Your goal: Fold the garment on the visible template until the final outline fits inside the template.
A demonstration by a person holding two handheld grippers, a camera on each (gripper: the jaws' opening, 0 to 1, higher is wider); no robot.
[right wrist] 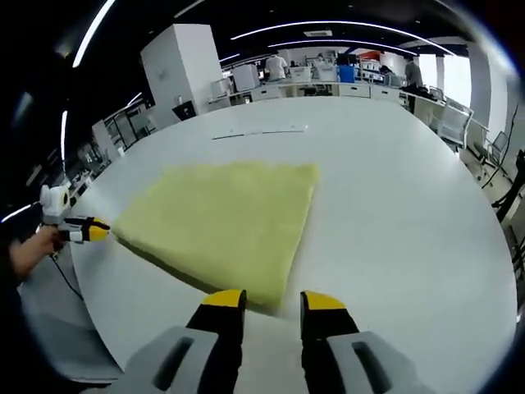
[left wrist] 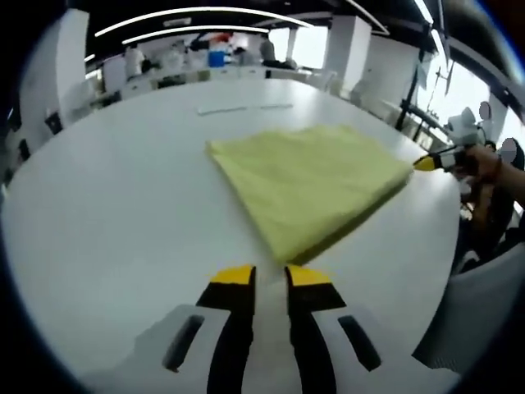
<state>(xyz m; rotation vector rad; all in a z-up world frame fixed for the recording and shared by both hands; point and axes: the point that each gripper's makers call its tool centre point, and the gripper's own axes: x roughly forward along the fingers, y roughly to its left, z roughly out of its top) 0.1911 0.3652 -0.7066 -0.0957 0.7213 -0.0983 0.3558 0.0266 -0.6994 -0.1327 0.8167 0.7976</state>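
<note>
My left gripper (left wrist: 270, 276) and right gripper (right wrist: 273, 300) hover with fingers spread, holding nothing, each just short of a near corner of the folded yellow garment (left wrist: 308, 185) lying flat on the white round surface (left wrist: 115, 205). The cloth looks light, soft and limp, likely to sag and slide, so I judge corners or the thick folded edge the best pinch points
</note>
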